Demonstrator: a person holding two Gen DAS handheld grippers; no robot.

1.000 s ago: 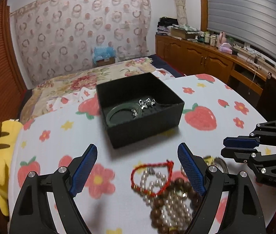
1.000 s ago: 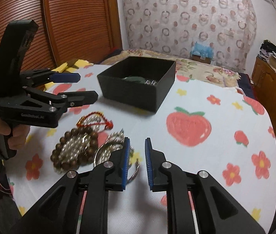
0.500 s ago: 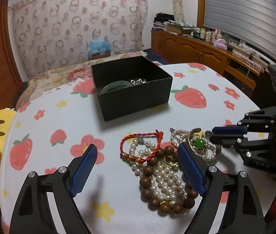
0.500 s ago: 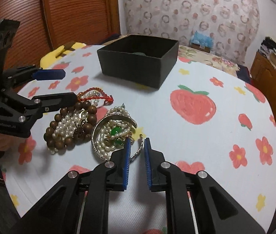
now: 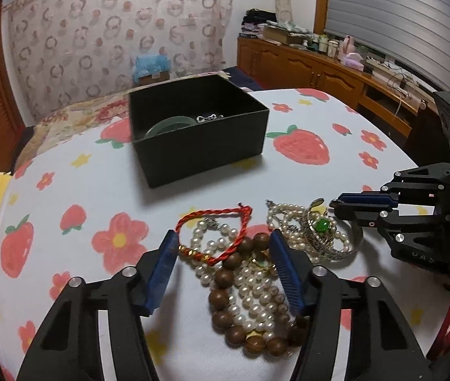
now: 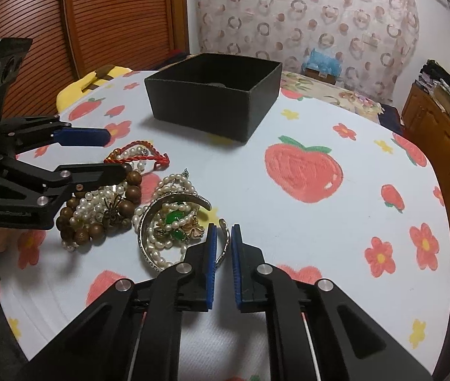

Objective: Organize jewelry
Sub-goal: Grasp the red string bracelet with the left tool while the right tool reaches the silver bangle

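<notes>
Over the desk's near edge, the left wrist view shows the left tool (image 5: 221, 270) spread wide, its blue pads flanking a heap of wooden beads (image 5: 225, 285), pearls (image 5: 253, 289) and a red cord (image 5: 215, 222), clamping nothing. Beyond, toward the far edge, stands the black box (image 5: 199, 146), a green bangle (image 5: 167, 123) inside. From the right wrist, the right tool (image 6: 221, 247) is narrowed to a slim gap, holding nothing; a silver bangle (image 6: 148, 222) lies flat just beside its left pad, whether touching is unclear.
</notes>
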